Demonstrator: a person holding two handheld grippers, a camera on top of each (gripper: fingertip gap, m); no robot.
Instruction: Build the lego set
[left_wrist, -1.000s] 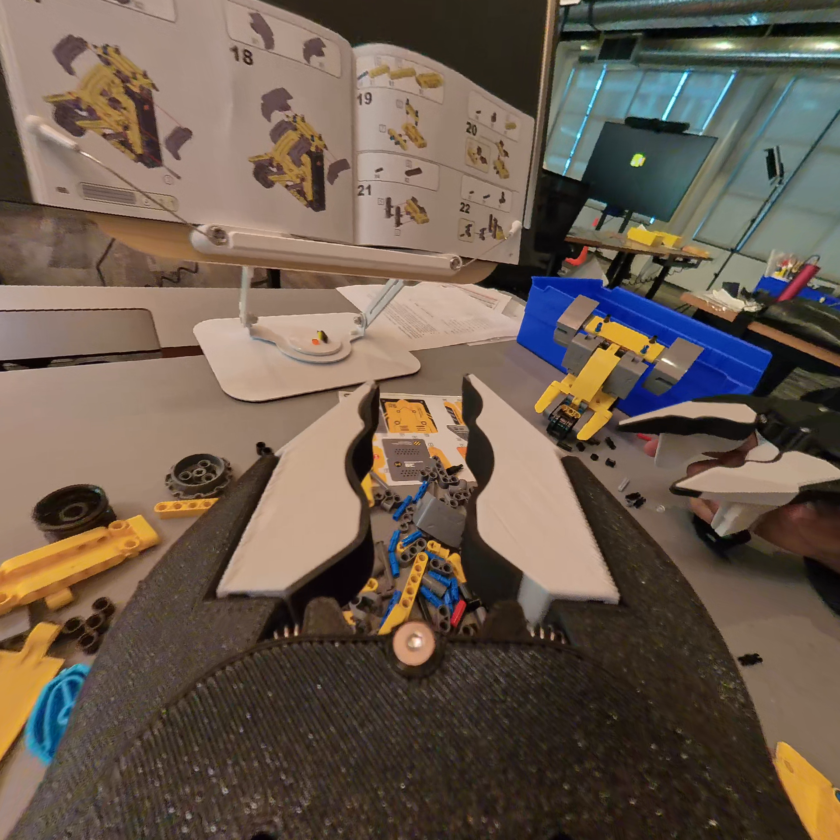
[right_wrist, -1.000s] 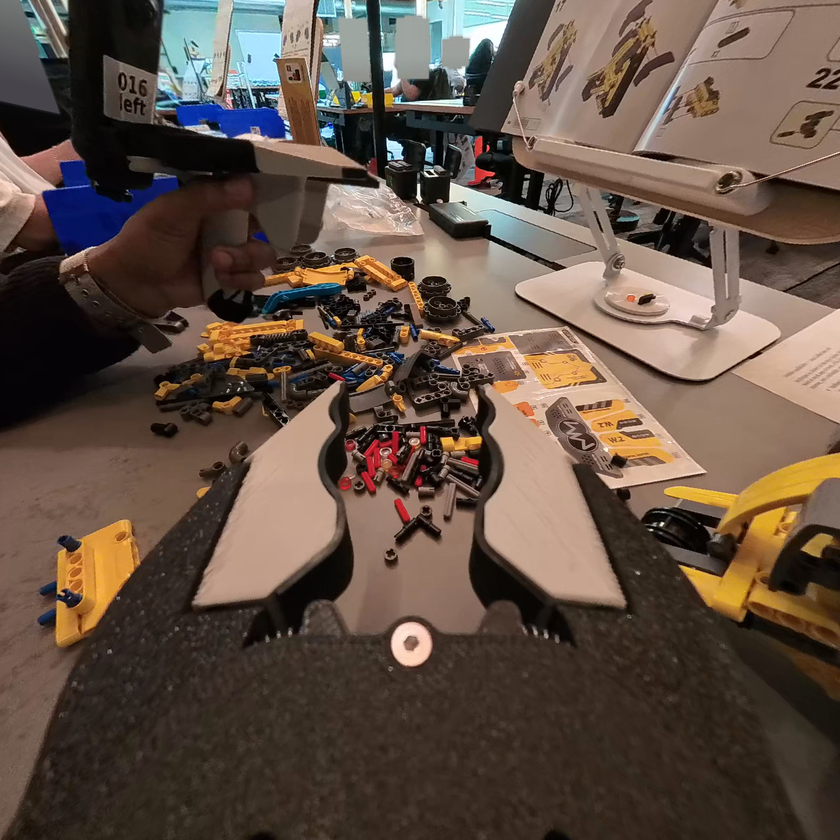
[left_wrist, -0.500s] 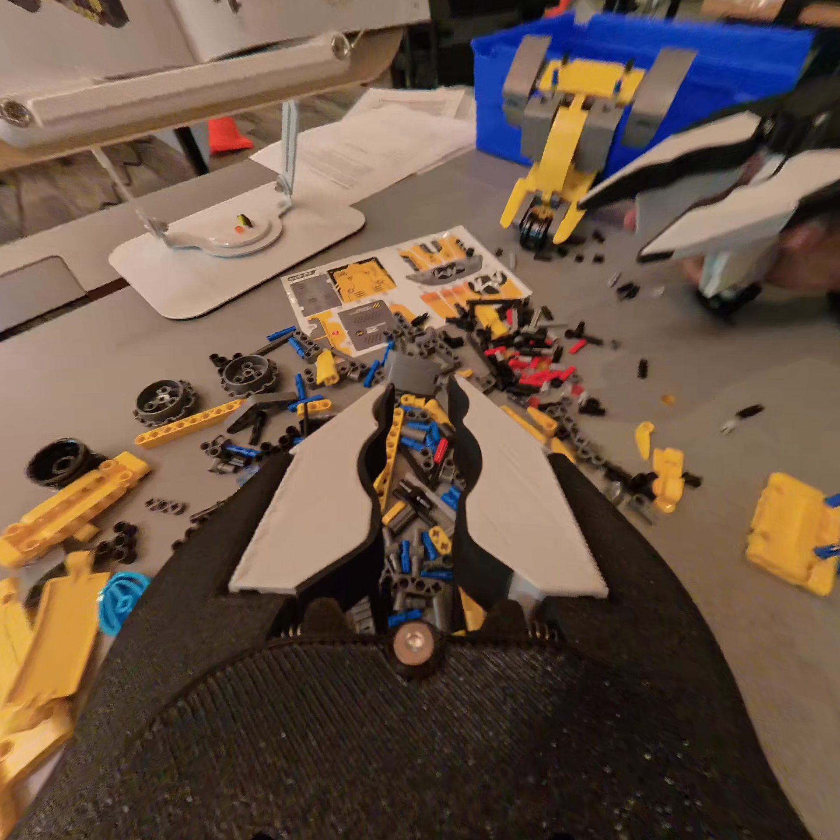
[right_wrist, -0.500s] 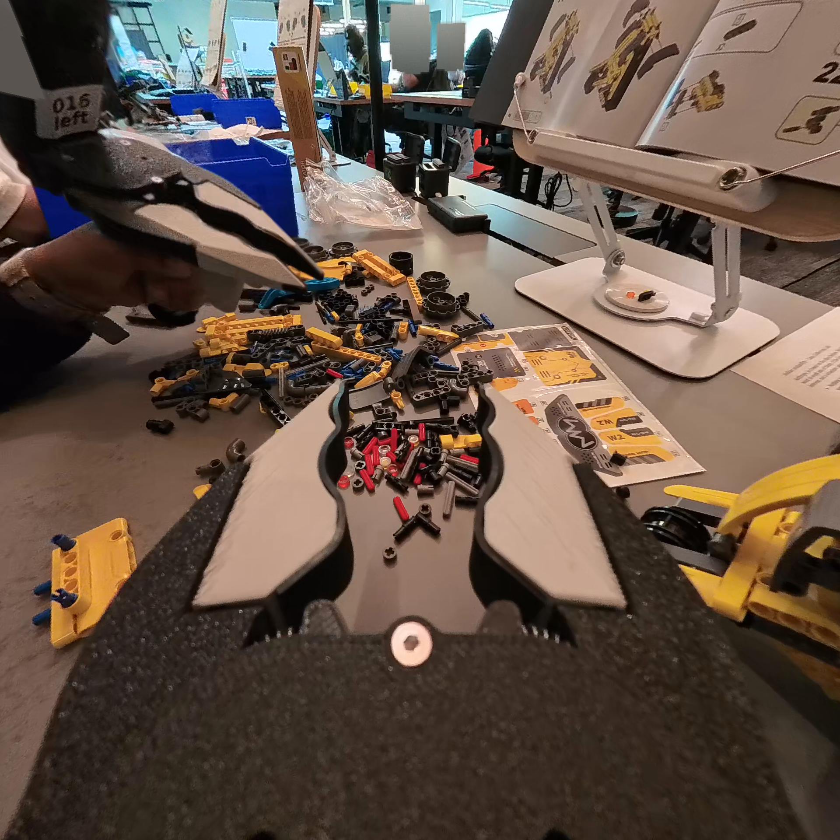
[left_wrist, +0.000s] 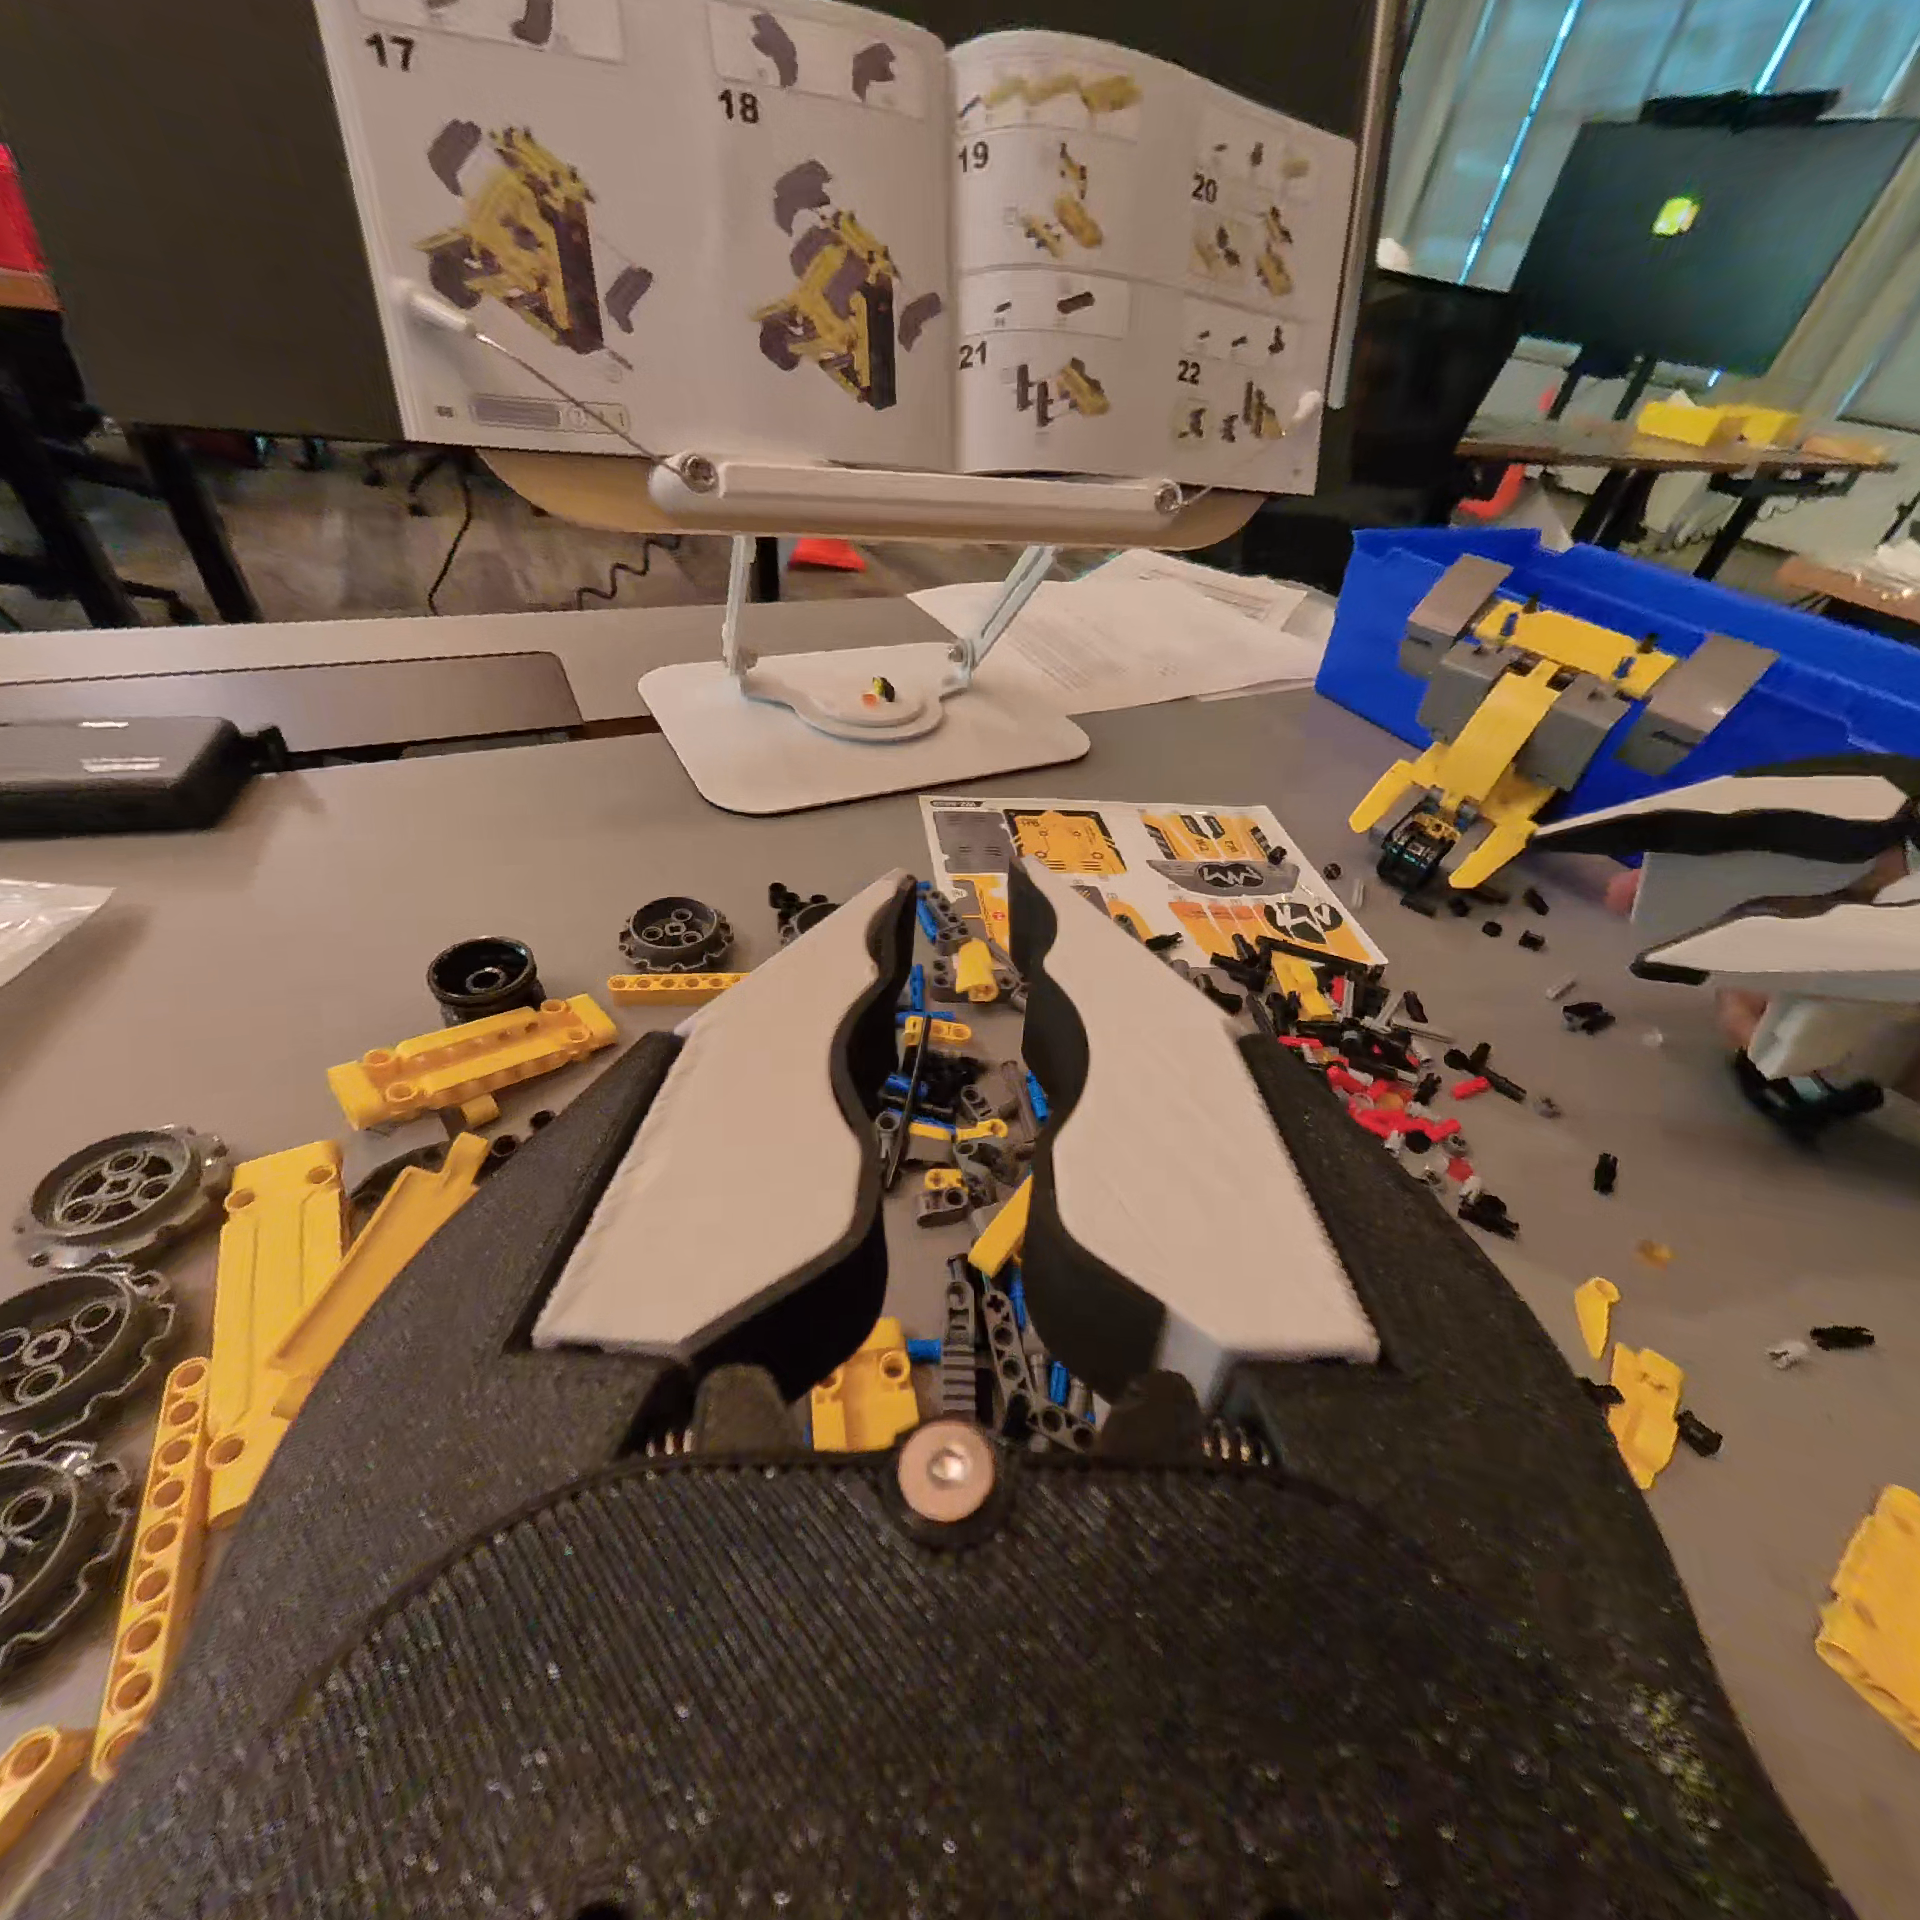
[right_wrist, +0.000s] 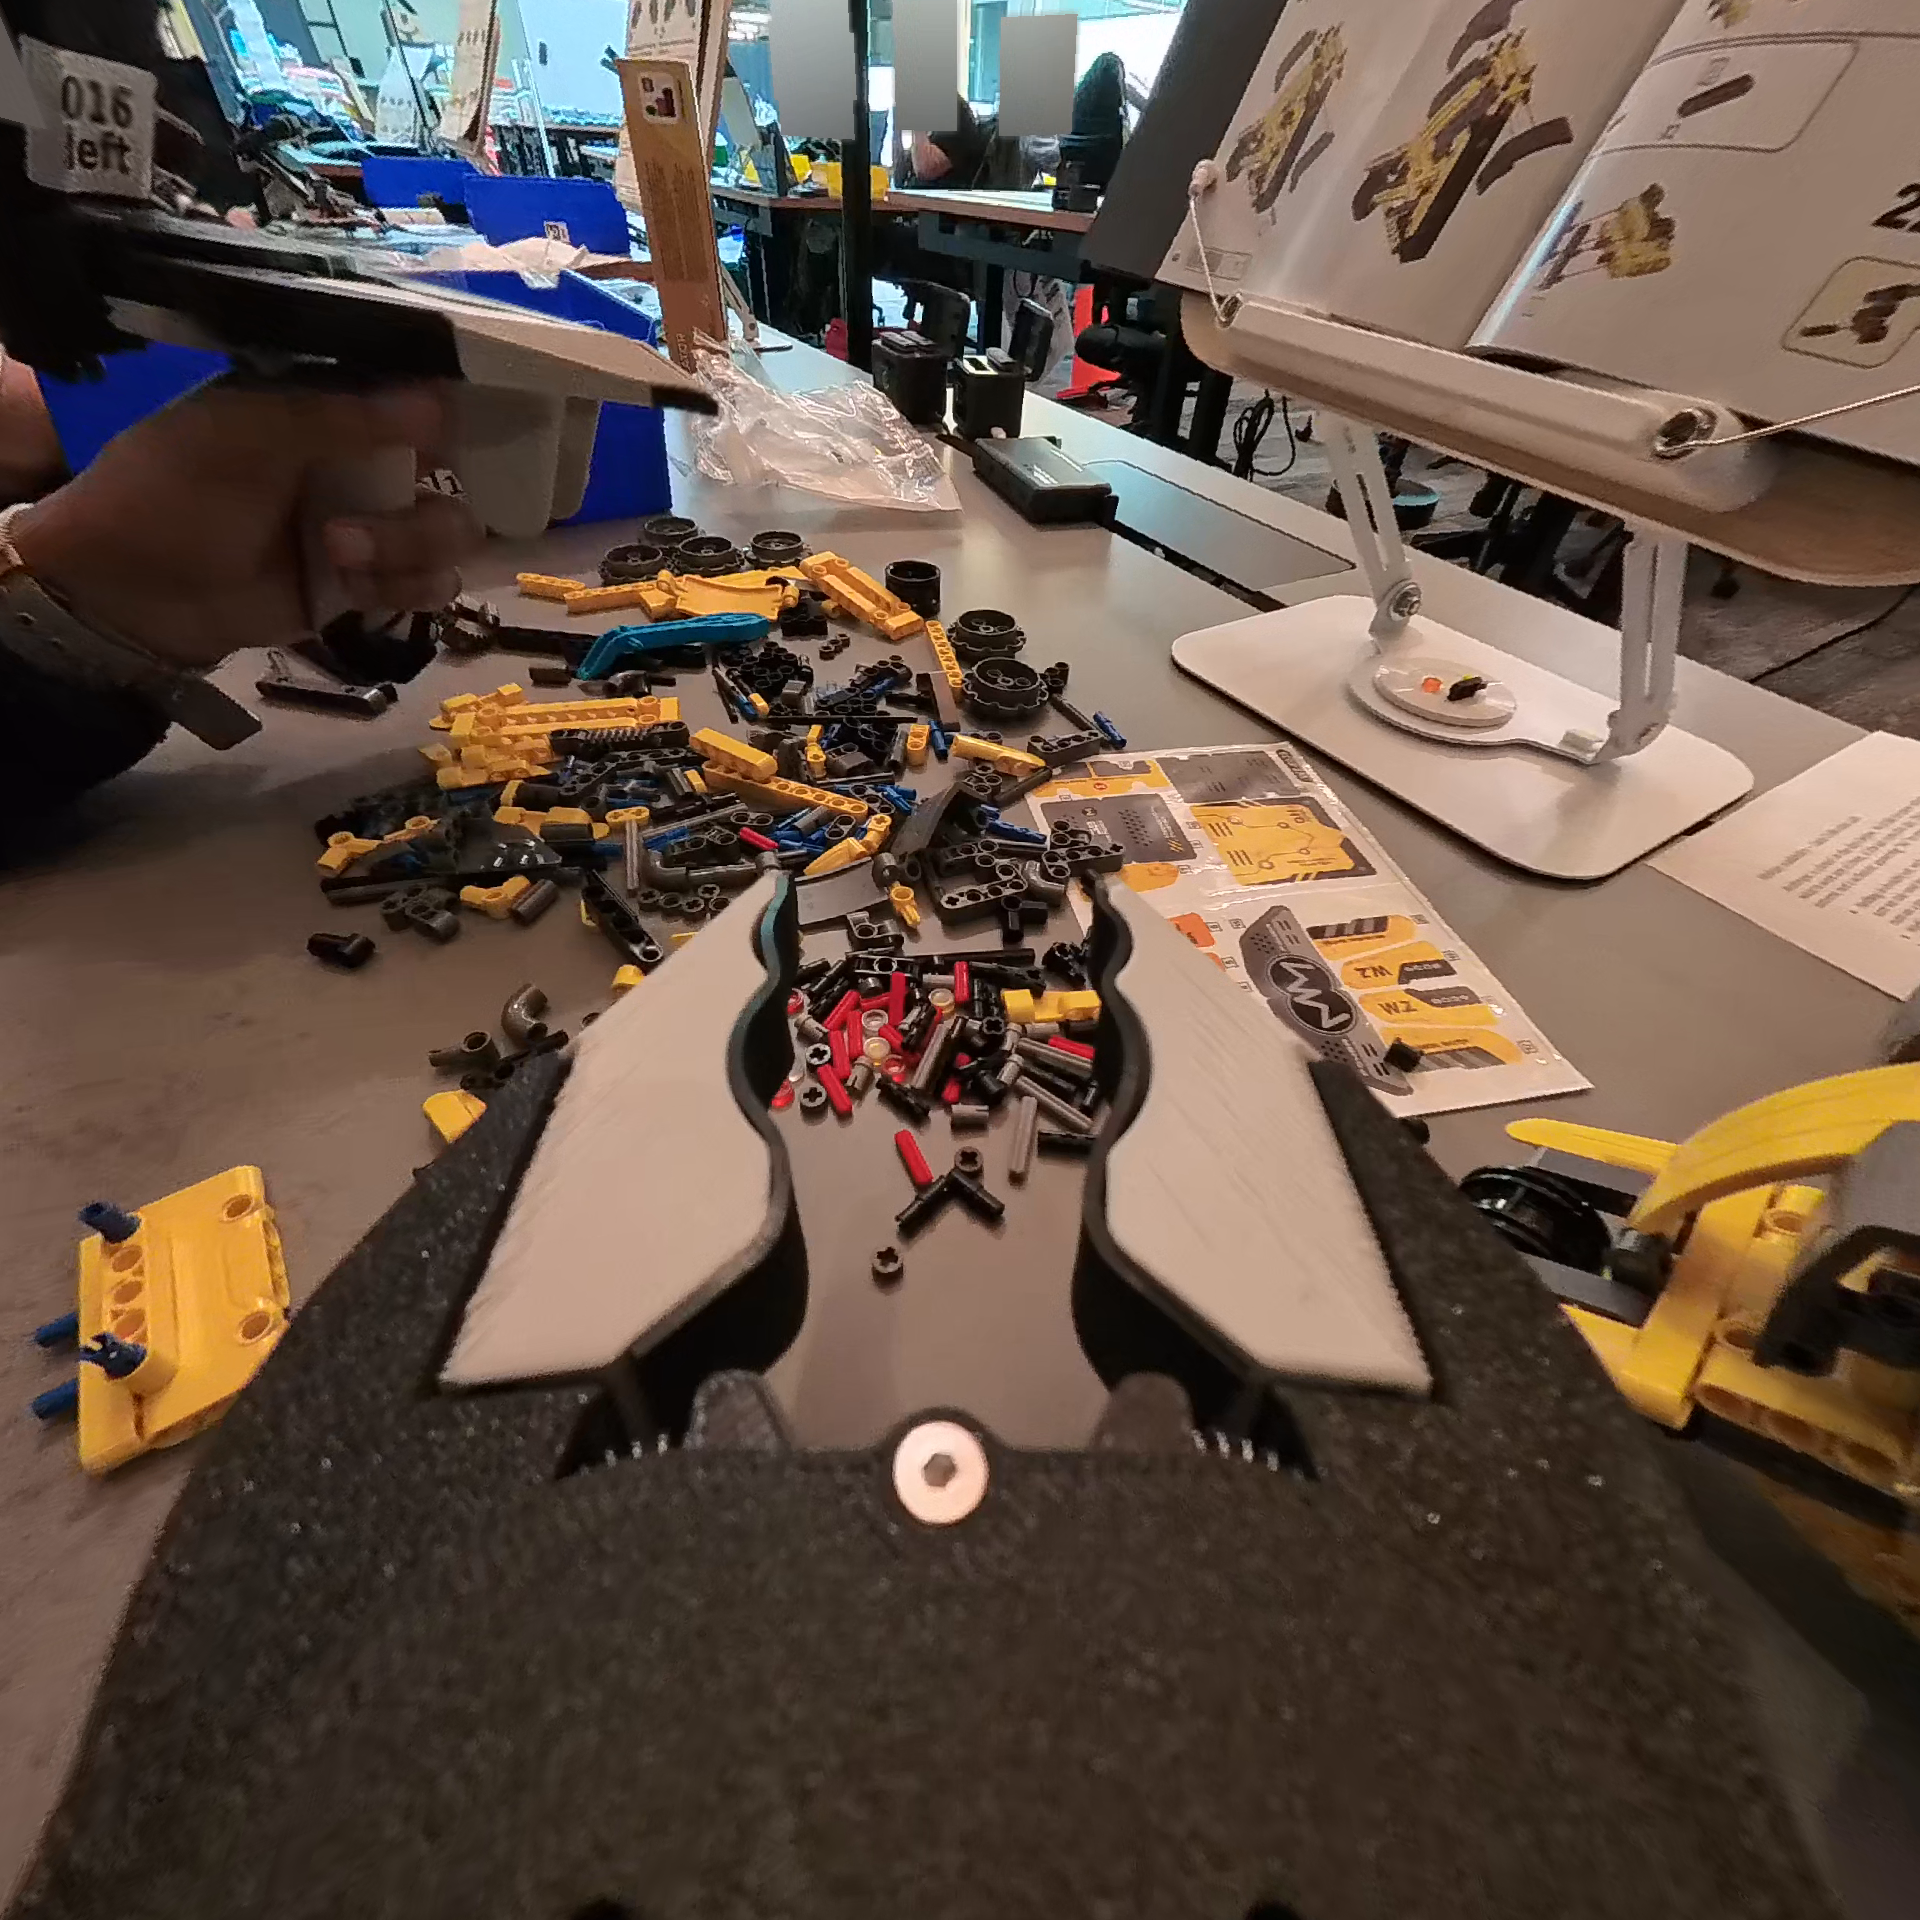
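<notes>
Loose Lego pieces (right_wrist: 727, 790) lie spread over the grey table, with a heap of red and black pins (right_wrist: 935, 1039) nearest. My right gripper (right_wrist: 940, 894) is open and empty, hovering low over those pins. My left gripper (left_wrist: 961, 883) is open with a narrow gap and empty, above yellow, blue and black pieces (left_wrist: 956, 1091). The partly built yellow and grey model (left_wrist: 1507, 727) leans on a blue bin; it also shows in the right wrist view (right_wrist: 1766, 1299). The open instruction booklet (left_wrist: 831, 260) stands on a white stand. The right gripper (left_wrist: 1590, 899) shows at the right edge, next to the model.
A sticker sheet (left_wrist: 1143, 873) lies in front of the stand base (left_wrist: 862, 748). Black wheels (left_wrist: 94, 1340) and long yellow beams (left_wrist: 270, 1278) lie at the left. A yellow panel with blue pins (right_wrist: 177, 1309) sits near left. A blue bin (left_wrist: 1662, 644), a plastic bag (right_wrist: 821, 436) and a black power brick (left_wrist: 114, 769) stand farther back.
My left gripper tipped down over the pile half a second ago and has levelled out again, now farther left with a narrower gap. My right gripper has barely moved.
</notes>
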